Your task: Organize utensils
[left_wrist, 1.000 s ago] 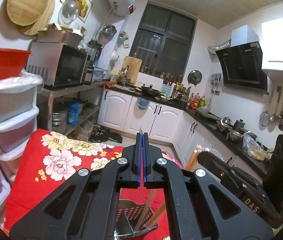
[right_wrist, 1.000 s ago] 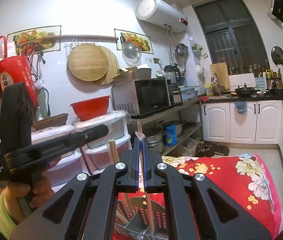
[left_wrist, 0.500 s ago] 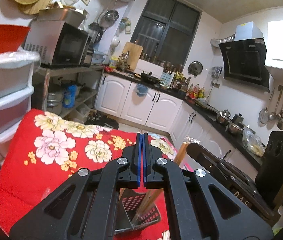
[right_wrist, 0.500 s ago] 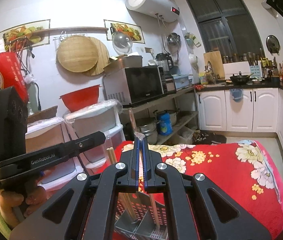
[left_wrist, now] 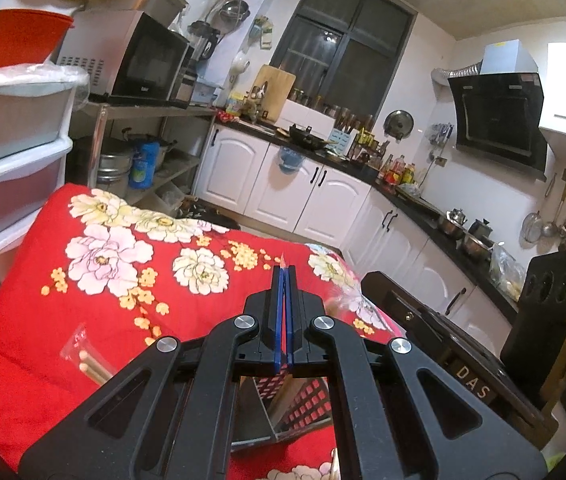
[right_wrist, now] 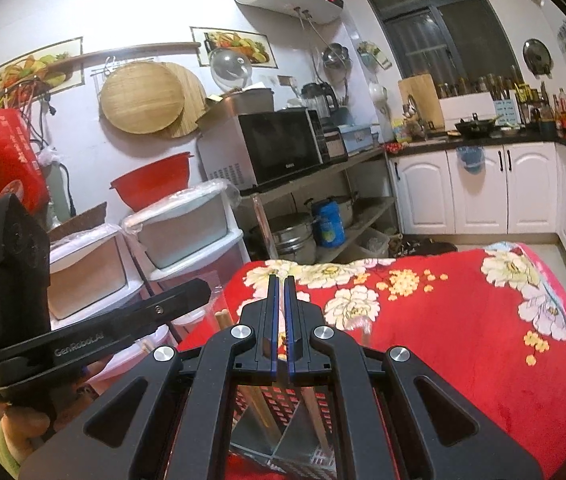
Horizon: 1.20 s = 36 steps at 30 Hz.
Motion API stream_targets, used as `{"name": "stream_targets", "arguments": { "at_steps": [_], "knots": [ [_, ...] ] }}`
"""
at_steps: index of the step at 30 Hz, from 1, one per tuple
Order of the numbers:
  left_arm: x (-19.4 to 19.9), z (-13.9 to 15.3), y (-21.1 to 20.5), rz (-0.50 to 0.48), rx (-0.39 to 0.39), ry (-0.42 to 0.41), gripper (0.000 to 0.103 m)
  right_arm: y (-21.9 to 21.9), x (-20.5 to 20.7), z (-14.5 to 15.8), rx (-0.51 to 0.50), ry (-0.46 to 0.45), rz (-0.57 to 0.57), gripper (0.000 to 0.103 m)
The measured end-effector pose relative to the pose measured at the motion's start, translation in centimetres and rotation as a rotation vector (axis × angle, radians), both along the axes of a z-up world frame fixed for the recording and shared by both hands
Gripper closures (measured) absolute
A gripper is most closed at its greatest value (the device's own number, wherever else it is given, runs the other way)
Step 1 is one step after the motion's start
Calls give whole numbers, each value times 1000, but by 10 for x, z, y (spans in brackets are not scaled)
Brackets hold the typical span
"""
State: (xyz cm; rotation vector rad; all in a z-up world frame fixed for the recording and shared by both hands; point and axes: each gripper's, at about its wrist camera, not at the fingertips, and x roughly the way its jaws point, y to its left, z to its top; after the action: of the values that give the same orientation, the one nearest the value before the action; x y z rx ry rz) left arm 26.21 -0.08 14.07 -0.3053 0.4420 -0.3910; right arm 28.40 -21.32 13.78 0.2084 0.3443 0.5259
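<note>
A metal perforated utensil holder (left_wrist: 283, 412) stands on the red flowered cloth (left_wrist: 83, 312), right under both grippers; it also shows in the right wrist view (right_wrist: 283, 428). Wooden chopsticks (right_wrist: 261, 412) stand in it. My left gripper (left_wrist: 283, 280) is shut on a thin clear wrapper tip (left_wrist: 282, 260). My right gripper (right_wrist: 279, 292) is shut on a clear plastic sleeve (right_wrist: 264, 228) that rises above its tips. A clear packet with wooden chopsticks (left_wrist: 89, 364) lies on the cloth at the left. The left gripper's body (right_wrist: 95, 336) shows at the left of the right wrist view.
Stacked plastic drawers (left_wrist: 11, 160) with a red basin (left_wrist: 19, 36) stand left of the table. A metal shelf with a microwave (left_wrist: 131, 60) is behind. White cabinets (left_wrist: 303, 196) and a counter run along the far wall. The right gripper's body (left_wrist: 483, 344) is at the table's right edge.
Both grippers have tilted down toward the table, so more red cloth shows. The chopstick packet on the cloth has come into the left view. Both stay shut.
</note>
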Motion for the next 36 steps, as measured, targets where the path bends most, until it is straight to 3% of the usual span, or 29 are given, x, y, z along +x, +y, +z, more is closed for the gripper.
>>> {"name": "stream_targets", "arguments": {
  "at_steps": [17, 25, 28, 31, 36],
  "knots": [
    [-3, -21, 5, 33, 33, 45, 103, -19, 6, -25, -17, 94, -89, 100],
    [-10, -32, 10, 58, 51, 76, 86, -34, -2, -36, -21, 131, -123, 99],
    [-14, -34, 9, 63, 61, 74, 75, -38, -7, -40, -26, 139, -129, 85],
    [-18, -36, 8, 68, 68, 78, 69, -38, -13, -43, -44, 142, -135, 83],
    [-27, -39, 9, 72, 78, 78, 53, -40, -21, -51, -49, 165, -136, 67]
  ]
}}
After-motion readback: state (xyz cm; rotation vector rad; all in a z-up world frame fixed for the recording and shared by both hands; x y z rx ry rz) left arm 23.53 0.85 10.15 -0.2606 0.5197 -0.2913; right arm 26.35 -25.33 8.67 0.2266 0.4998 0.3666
